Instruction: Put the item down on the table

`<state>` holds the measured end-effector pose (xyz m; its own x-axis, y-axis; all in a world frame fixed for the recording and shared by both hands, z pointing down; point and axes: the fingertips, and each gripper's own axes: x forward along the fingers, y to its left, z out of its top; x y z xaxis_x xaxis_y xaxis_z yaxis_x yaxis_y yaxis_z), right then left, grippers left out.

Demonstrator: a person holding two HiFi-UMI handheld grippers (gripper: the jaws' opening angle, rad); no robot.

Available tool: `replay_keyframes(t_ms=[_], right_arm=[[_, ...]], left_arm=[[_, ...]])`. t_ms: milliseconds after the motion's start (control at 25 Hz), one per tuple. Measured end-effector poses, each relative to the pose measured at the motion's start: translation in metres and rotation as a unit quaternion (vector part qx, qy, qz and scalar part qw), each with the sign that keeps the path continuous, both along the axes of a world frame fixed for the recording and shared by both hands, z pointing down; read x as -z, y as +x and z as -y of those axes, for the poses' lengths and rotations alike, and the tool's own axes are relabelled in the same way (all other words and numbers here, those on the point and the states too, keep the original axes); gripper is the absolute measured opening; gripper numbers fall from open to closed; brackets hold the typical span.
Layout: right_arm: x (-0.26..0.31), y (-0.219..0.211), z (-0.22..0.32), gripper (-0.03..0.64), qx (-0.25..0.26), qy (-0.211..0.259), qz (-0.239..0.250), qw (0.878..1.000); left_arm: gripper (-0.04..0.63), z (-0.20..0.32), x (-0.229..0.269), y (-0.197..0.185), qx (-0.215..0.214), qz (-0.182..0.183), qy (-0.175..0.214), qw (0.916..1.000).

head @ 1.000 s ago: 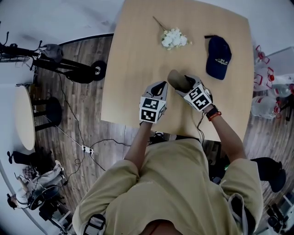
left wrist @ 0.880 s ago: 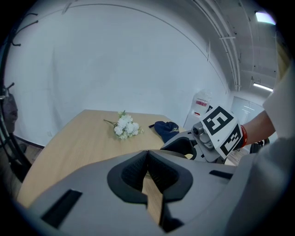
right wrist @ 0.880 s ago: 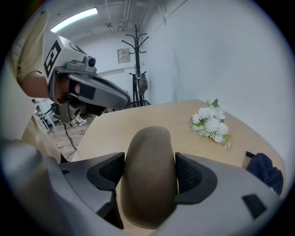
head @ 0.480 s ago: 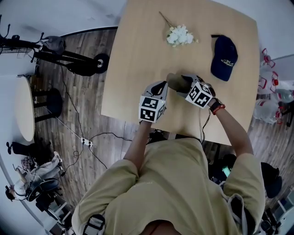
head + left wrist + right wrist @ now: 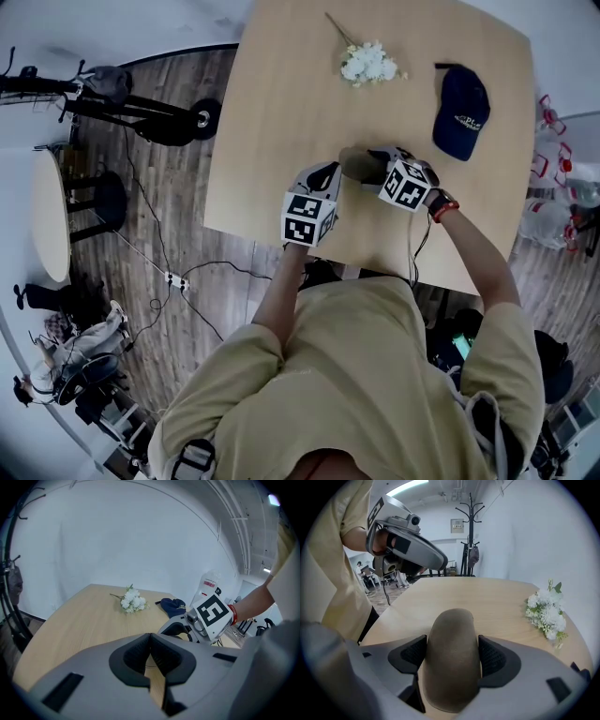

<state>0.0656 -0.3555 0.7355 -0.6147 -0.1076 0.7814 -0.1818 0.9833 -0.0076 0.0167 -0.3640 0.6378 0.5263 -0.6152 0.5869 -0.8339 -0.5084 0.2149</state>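
**Right gripper clamped on one brown item over the table**

The right gripper [image 5: 452, 657] was closed on the item [image 5: 451, 634], its two dark pads [image 5: 496, 657] pressed against the item's sides. The item was a brown, oblong lump with a rounded top and a matte, finely grained surface, and it stood taller than the pads. In the head view it sat just above the centre of the frame, over the near part of the table [image 5: 281, 112]. No view showed whether it touched the wood.

The left gripper [image 5: 151, 654] was at the lower left of the item in the head view. Its jaws were pressed together with nothing between them.

There was one item, and there were two grippers. One bunch of white flowers [image 5: 368, 64] lay at the upper centre of the head view. One dark blue cap [image 5: 461, 111] lay at the upper right, well apart from the item.
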Motion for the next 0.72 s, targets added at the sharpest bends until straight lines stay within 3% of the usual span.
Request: replay_keyframes(t_ms=[360, 720], right_arm=[[-0.01, 0.0006, 0.0021, 0.362, 0.005, -0.02, 0.004, 1.0], [-0.0065, 0.0012, -0.0008, 0.37, -0.01, -0.009, -0.011, 1.0]], left_arm=[[0.023, -0.003, -0.0079, 0.0019, 0.002, -0.002, -0.006, 1.0], [0.023, -0.0078, 0.0001, -0.0034, 0.003, -0.004, 0.001, 1.0]])
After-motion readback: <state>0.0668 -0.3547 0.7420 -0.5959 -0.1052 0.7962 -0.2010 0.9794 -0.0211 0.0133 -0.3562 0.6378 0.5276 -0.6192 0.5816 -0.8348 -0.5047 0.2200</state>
